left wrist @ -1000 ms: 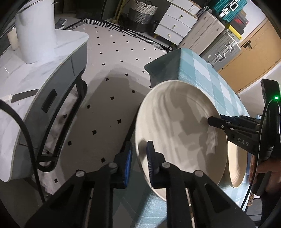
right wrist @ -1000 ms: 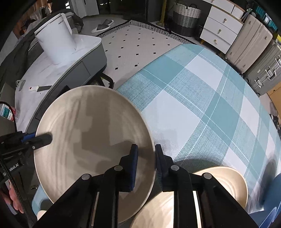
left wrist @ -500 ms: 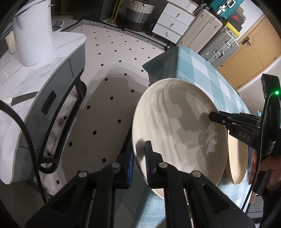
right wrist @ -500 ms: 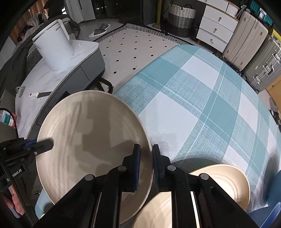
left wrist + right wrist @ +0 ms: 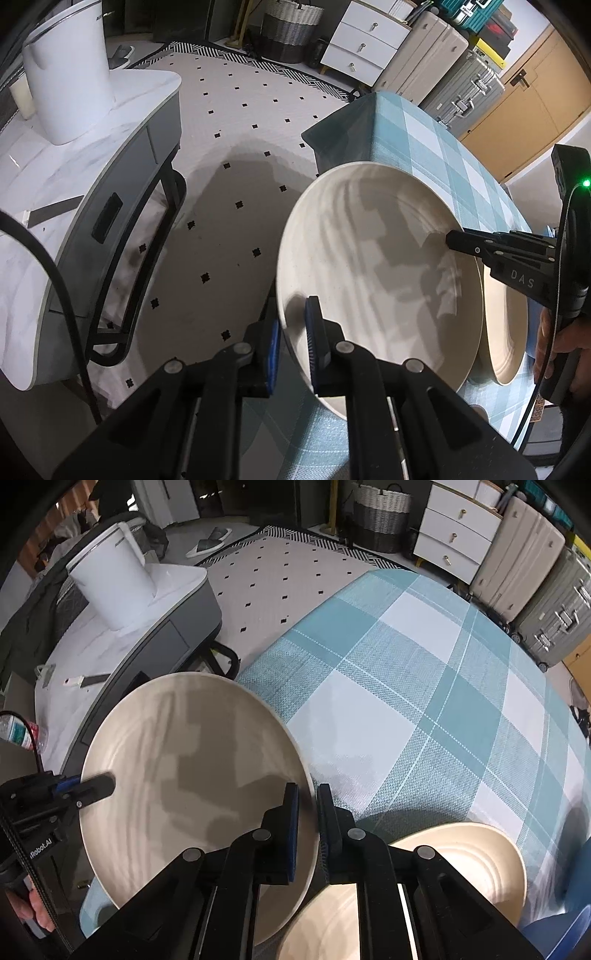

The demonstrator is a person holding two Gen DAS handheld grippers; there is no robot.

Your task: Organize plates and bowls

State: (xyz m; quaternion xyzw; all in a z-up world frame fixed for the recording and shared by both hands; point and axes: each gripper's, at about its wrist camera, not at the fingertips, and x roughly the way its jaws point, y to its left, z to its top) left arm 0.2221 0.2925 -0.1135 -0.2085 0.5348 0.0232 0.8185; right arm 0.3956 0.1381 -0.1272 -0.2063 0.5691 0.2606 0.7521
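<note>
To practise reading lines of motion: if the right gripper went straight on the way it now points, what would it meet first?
The right gripper is already shut on the rim of the large plate, so the plate itself; past that, probably the checked tablecloth, though depth is unclear.

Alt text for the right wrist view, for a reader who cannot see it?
The right gripper clamps the rim of a cream plate; the left gripper clamps the opposite rim. A second plate lies on the checked tablecloth.

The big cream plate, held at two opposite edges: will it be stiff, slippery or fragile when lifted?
The plate looks rigid, so probably no sag. Its glossy rim may slip in the left gripper and right gripper. Probably breakable: it overhangs the table.
</note>
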